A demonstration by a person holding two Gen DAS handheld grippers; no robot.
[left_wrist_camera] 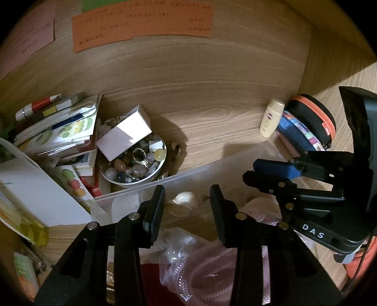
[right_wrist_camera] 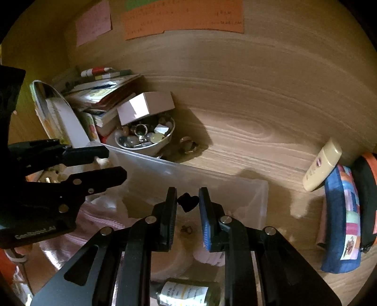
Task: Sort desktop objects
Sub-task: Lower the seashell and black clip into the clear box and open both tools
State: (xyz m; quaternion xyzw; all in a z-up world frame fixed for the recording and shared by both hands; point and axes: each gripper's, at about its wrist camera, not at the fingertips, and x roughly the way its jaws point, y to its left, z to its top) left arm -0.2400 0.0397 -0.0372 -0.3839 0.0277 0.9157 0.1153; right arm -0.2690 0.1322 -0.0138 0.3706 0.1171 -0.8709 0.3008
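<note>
From the left wrist camera, the left gripper (left_wrist_camera: 187, 195) hangs over a clear plastic bin (left_wrist_camera: 202, 167) on a wooden desk (left_wrist_camera: 212, 110), its two black fingers spread with nothing between them. Below them inside the bin lie a pale shell (left_wrist_camera: 182, 199), a clear bag with a pink corrugated hose (left_wrist_camera: 200, 275) and something dark red. Behind the bin's far left corner stands a white bowl (left_wrist_camera: 134, 164) heaped with polished stones and rings, with a small white box (left_wrist_camera: 124, 134) tilted on top of it, and a leaning pile of books (left_wrist_camera: 61, 127) just to its left. At the right, near the desk's corner, a small cream bottle (left_wrist_camera: 271, 120) leans against a blue patchwork pouch (left_wrist_camera: 299, 134) and a black round case with an orange rim (left_wrist_camera: 313, 117). The right gripper (left_wrist_camera: 249, 168) reaches in from the right edge, one of its fingers carrying a blue pad. From the right wrist camera, the right gripper (right_wrist_camera: 187, 202) is pinched on a small black heart-shaped piece (right_wrist_camera: 187, 202), held above the bin (right_wrist_camera: 200, 174). Under it, on the bin's floor, sit a tiny dark trinket (right_wrist_camera: 186, 229) and a jar with a white label (right_wrist_camera: 186, 294). The left gripper (right_wrist_camera: 113, 164) enters from the left, its fingers apart and empty. The bowl (right_wrist_camera: 146, 138), box (right_wrist_camera: 146, 106) and books (right_wrist_camera: 103, 94) show beyond the bin, and the bottle (right_wrist_camera: 322, 164), pouch (right_wrist_camera: 341, 223) and case (right_wrist_camera: 367, 200) lie at the right. Orange and pink paper notes (right_wrist_camera: 183, 18) are stuck on the back panel.
</note>
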